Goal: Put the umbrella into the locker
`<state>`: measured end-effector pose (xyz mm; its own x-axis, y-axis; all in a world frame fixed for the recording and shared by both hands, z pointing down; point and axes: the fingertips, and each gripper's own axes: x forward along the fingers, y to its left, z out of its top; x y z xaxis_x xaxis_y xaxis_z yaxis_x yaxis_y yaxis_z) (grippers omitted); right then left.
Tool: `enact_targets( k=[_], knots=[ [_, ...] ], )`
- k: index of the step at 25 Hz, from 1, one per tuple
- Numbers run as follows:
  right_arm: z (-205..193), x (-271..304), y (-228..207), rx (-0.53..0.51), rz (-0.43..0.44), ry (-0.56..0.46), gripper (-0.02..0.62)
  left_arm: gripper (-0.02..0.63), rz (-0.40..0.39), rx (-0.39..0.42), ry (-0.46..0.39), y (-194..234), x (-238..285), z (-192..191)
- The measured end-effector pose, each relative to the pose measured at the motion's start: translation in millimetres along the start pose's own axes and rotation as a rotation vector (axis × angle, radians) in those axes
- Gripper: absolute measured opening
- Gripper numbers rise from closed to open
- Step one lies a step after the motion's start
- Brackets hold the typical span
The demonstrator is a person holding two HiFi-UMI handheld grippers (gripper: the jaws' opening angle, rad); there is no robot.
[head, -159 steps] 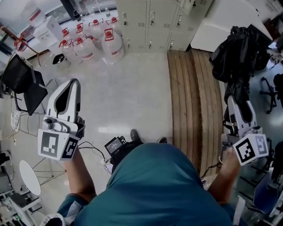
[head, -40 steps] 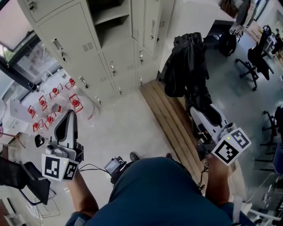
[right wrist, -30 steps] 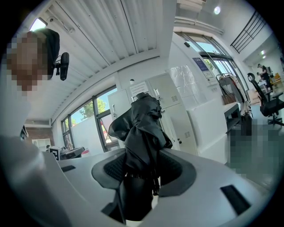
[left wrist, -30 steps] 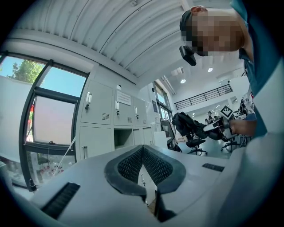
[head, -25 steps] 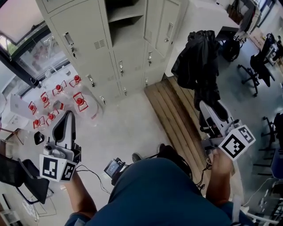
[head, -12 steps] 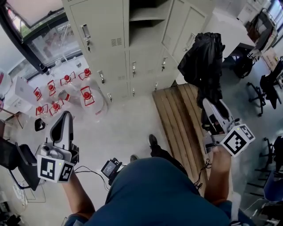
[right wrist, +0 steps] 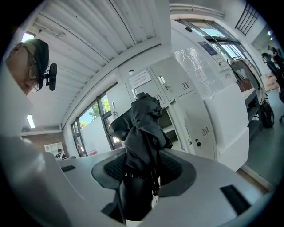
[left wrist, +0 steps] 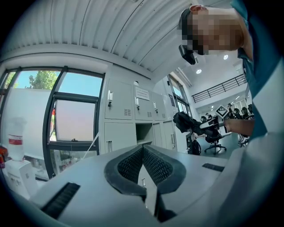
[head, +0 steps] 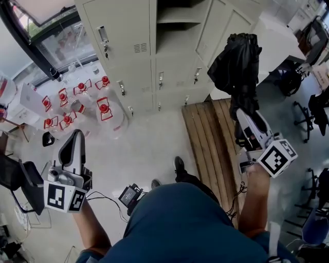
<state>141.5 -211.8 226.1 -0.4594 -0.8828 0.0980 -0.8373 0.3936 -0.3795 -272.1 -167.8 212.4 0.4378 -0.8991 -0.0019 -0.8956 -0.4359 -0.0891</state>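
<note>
A folded black umbrella sticks out ahead of my right gripper, whose jaws are shut on its lower part. In the right gripper view the umbrella stands between the ribbed pads, with the beige lockers behind it. One locker compartment stands open with a shelf inside, its door swung to the right. My left gripper hangs at the left over the floor, shut on nothing. Its pads meet in the left gripper view, which also faces the lockers.
A wooden slatted bench runs from the lockers toward me on the right. Several large water jugs with red caps stand on the floor at the left by a window. Office chairs are at the far right. A cabled device hangs at my waist.
I have walked closer to the lockers, which now loom larger ahead. The right gripper has carried the umbrella along toward the open compartment. The left gripper has stayed shut and empty.
</note>
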Motion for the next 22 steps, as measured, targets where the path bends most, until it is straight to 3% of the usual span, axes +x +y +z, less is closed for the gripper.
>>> enact_targets(
  k=[22],
  knots=[
    [-19.4,102.9,-54.2,0.054,0.048,0.077,0.199,0.018,0.061,-0.020,0.083,18.8,42.4,-37.8]
  ],
)
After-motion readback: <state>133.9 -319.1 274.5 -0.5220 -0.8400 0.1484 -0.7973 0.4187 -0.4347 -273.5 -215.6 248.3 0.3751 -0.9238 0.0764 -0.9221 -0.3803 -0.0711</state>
